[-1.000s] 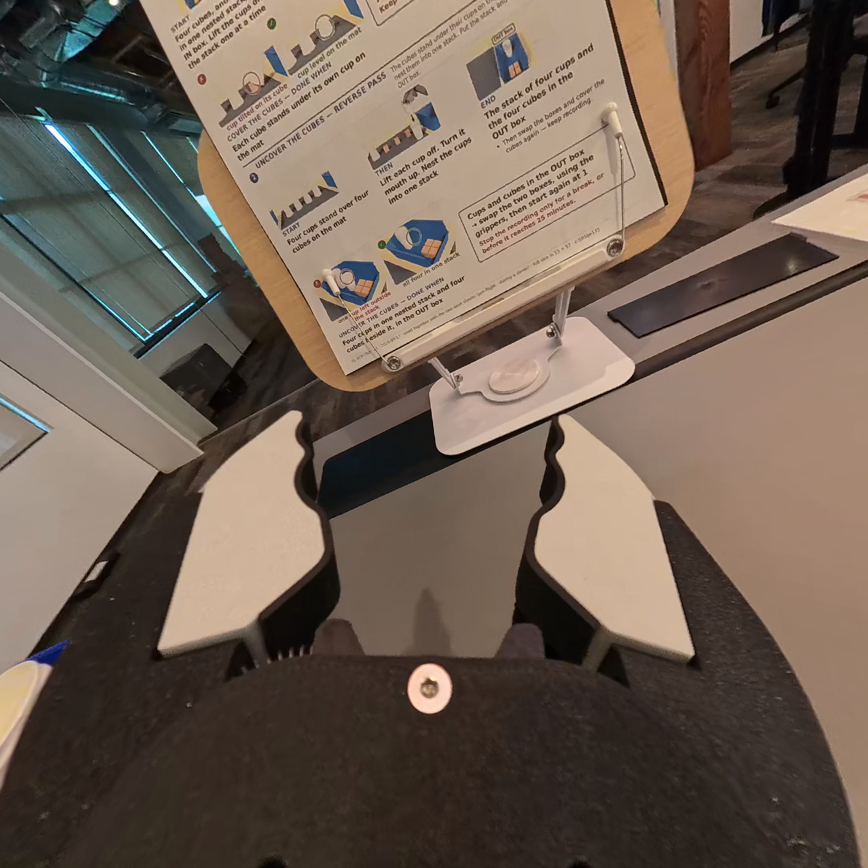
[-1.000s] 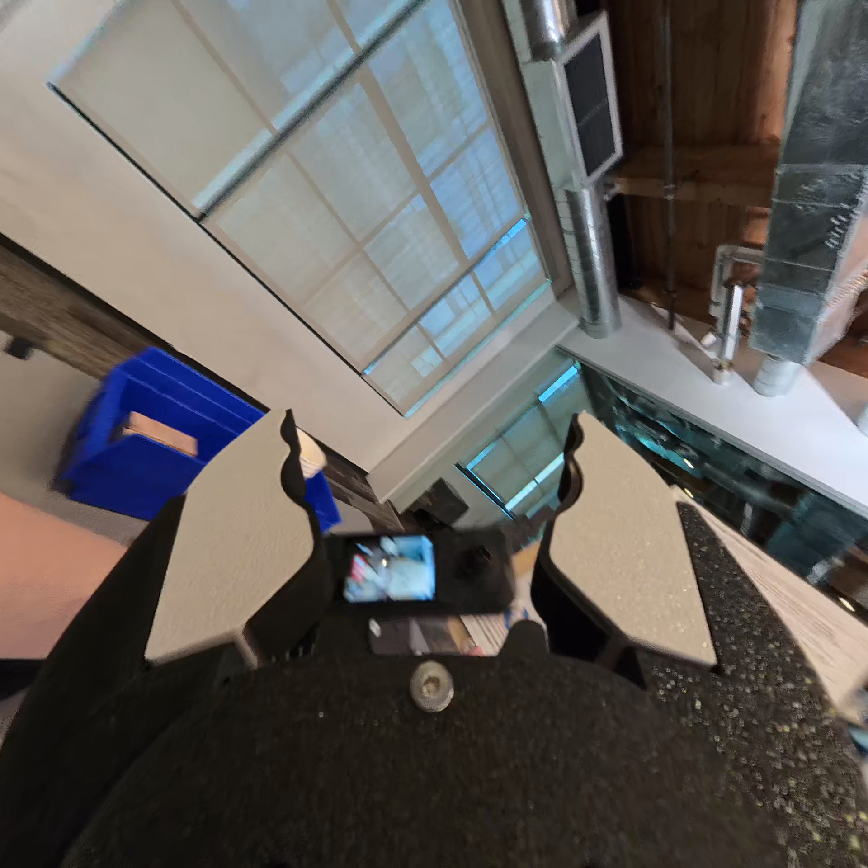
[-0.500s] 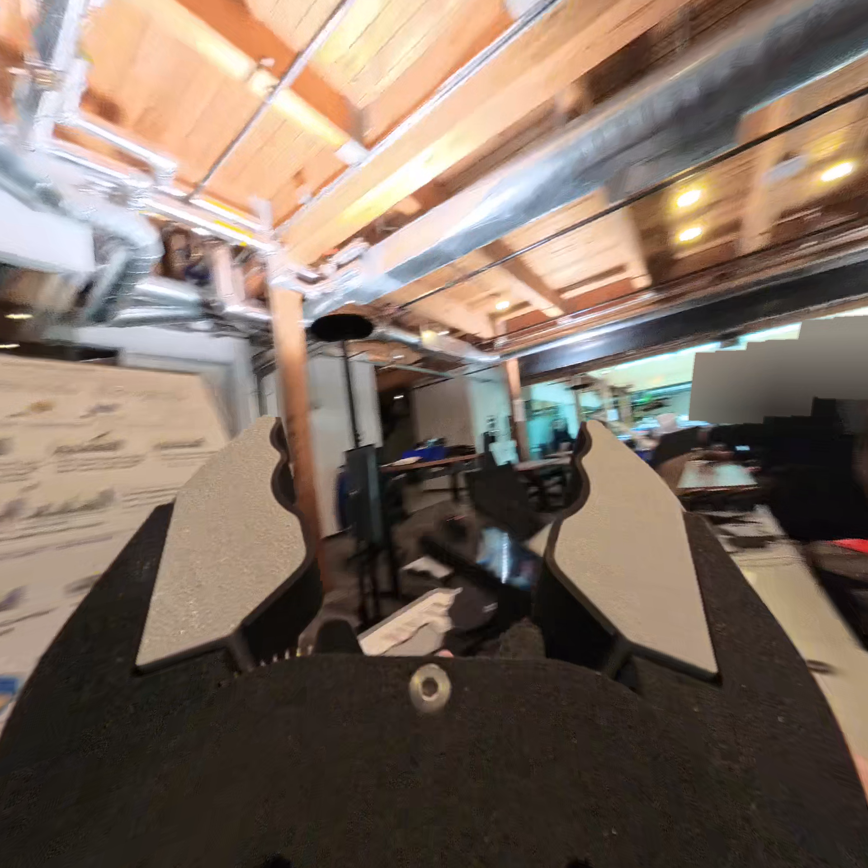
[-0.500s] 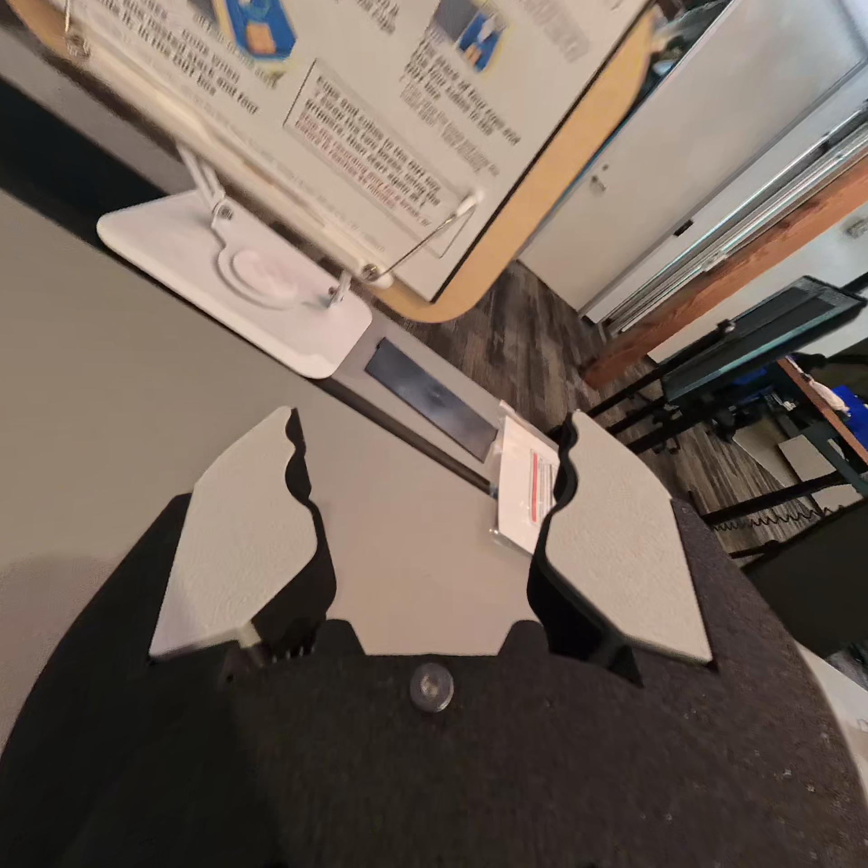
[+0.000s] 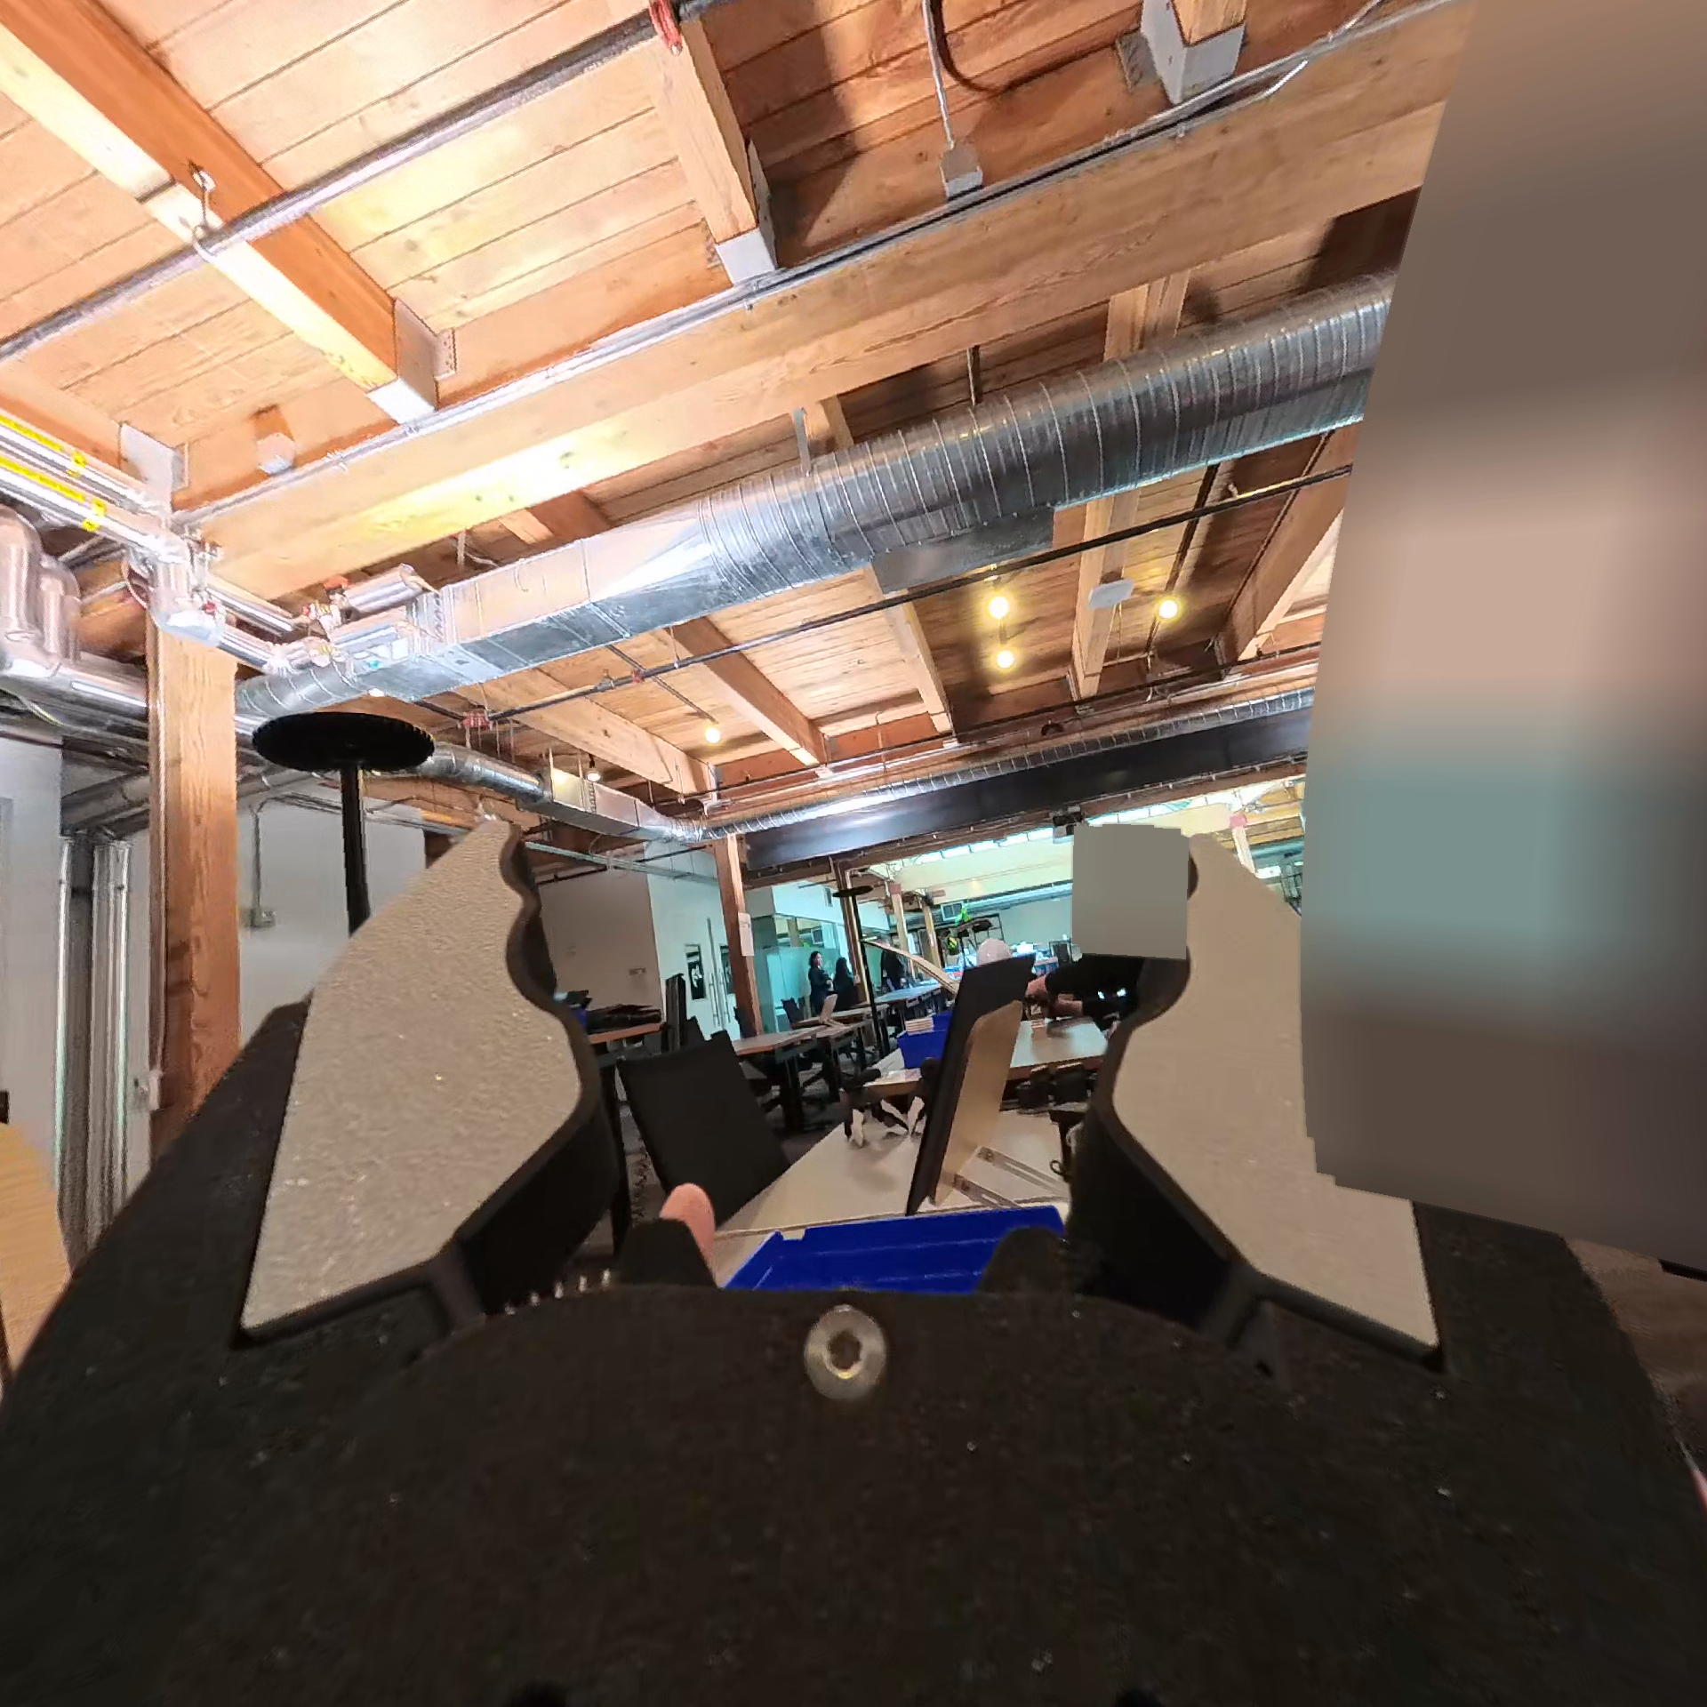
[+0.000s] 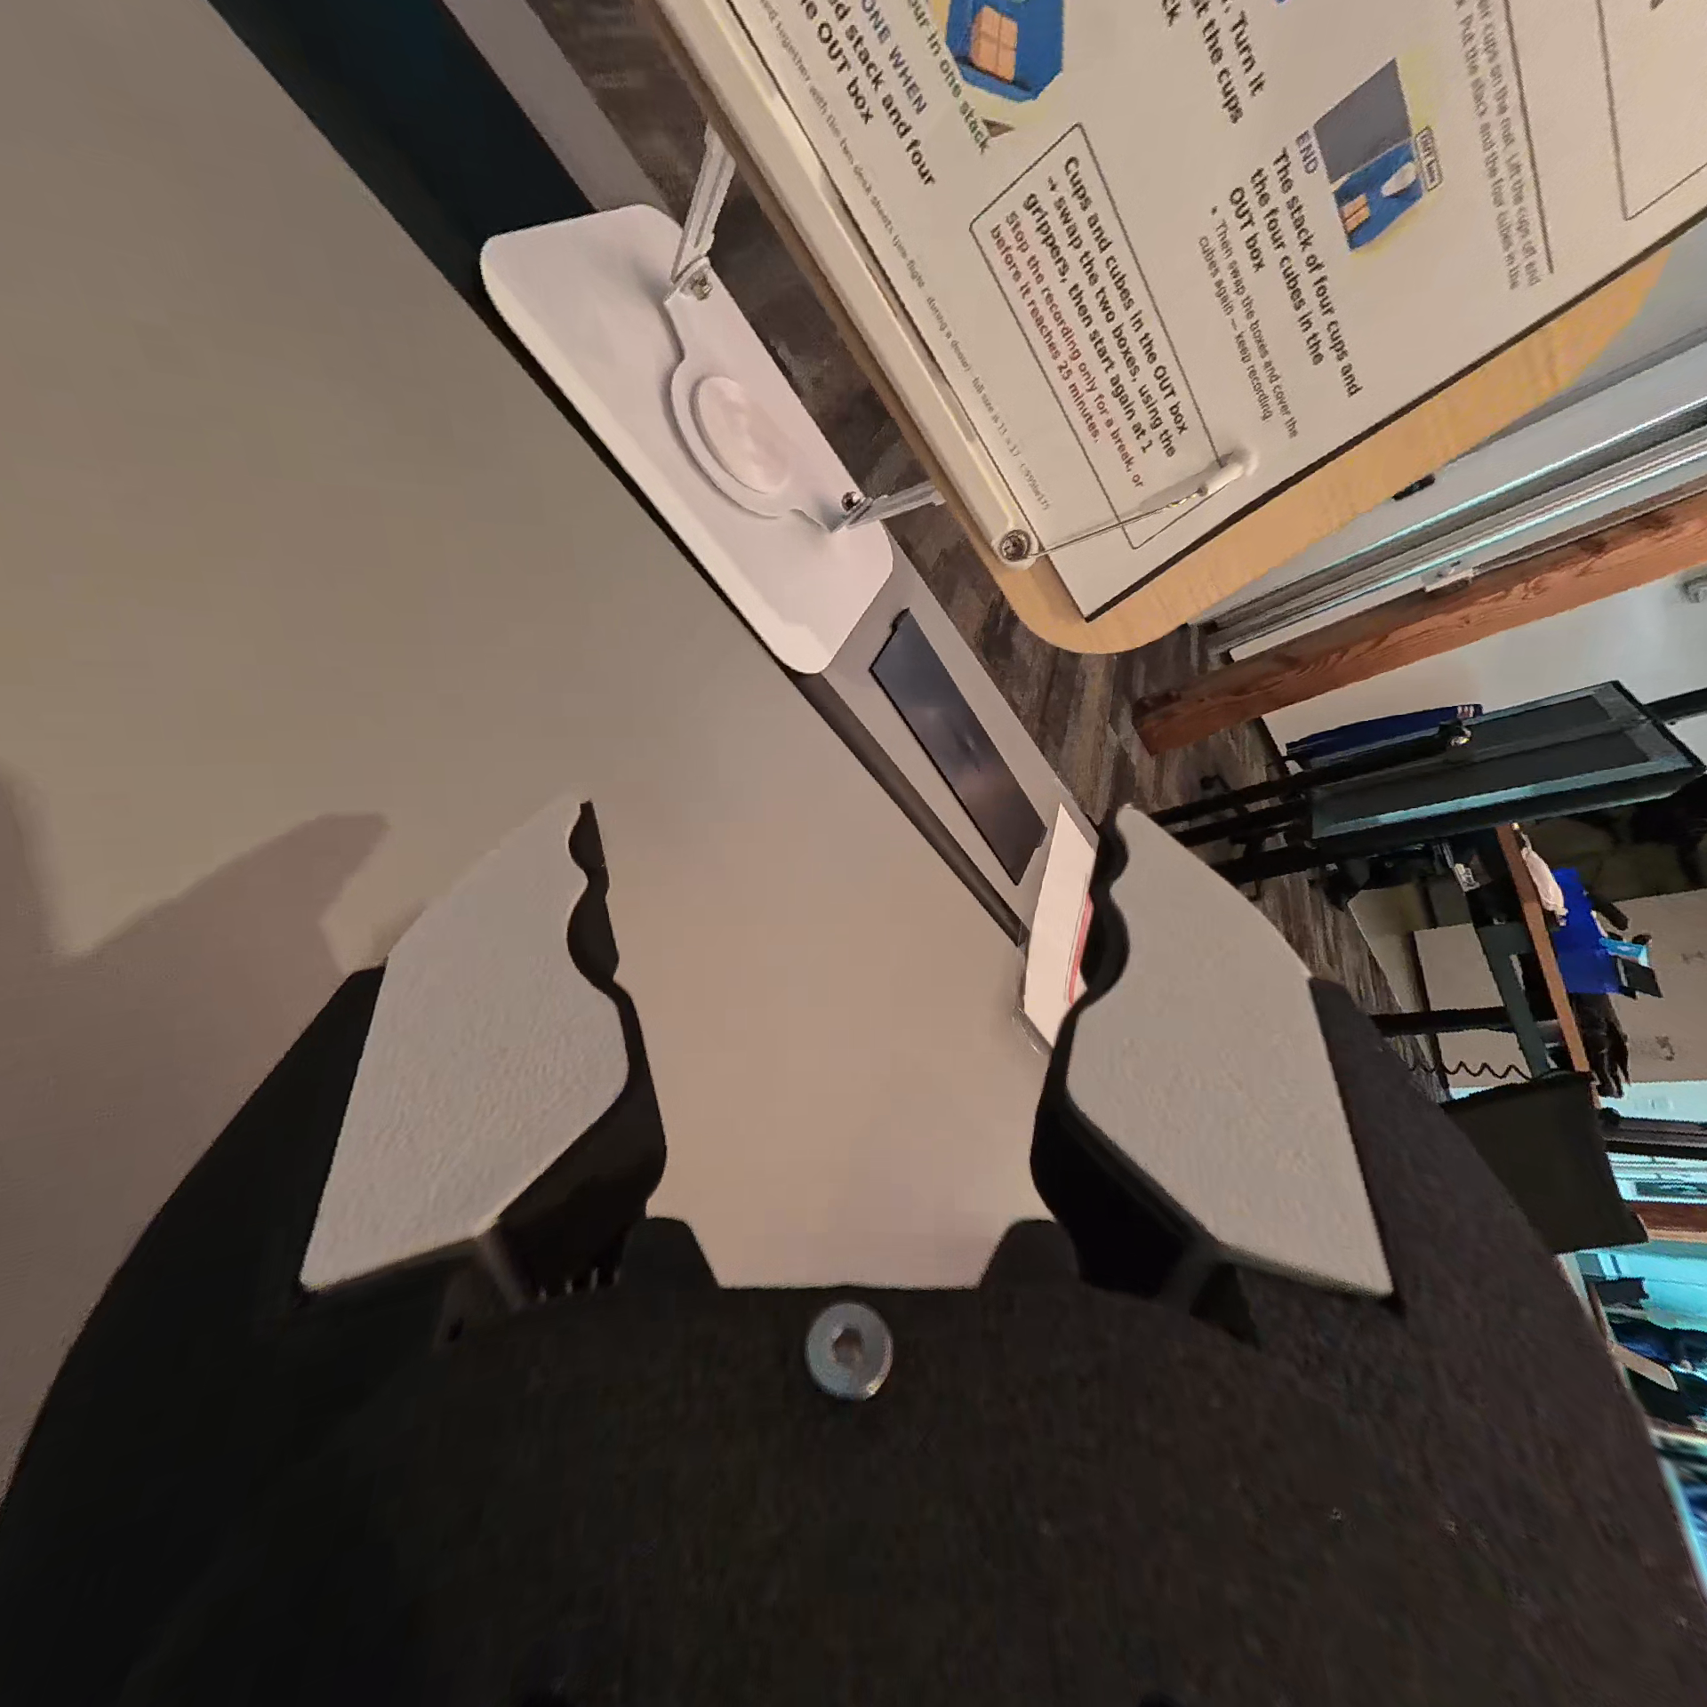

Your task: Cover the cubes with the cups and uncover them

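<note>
No cups or cubes show in either view. My left gripper (image 5: 854,933) is open and empty, tilted up toward the wooden ceiling and the room beyond. The rim of a blue bin (image 5: 887,1252) shows low between its fingers, with a fingertip (image 5: 688,1210) just left of it. My right gripper (image 6: 850,887) is open and empty, rolled sideways above the grey table mat (image 6: 277,554).
An instruction sheet on a wooden board (image 6: 1201,277) stands on a white stand base (image 6: 684,425) at the mat's far edge. A white card (image 6: 1058,924) lies by a dark strip (image 6: 961,748). Desks and chairs (image 5: 702,1118) fill the room behind.
The left gripper swung up from the table and instruction board to face the ceiling and room. The right gripper swung from the window down to the table, then rolled further sideways.
</note>
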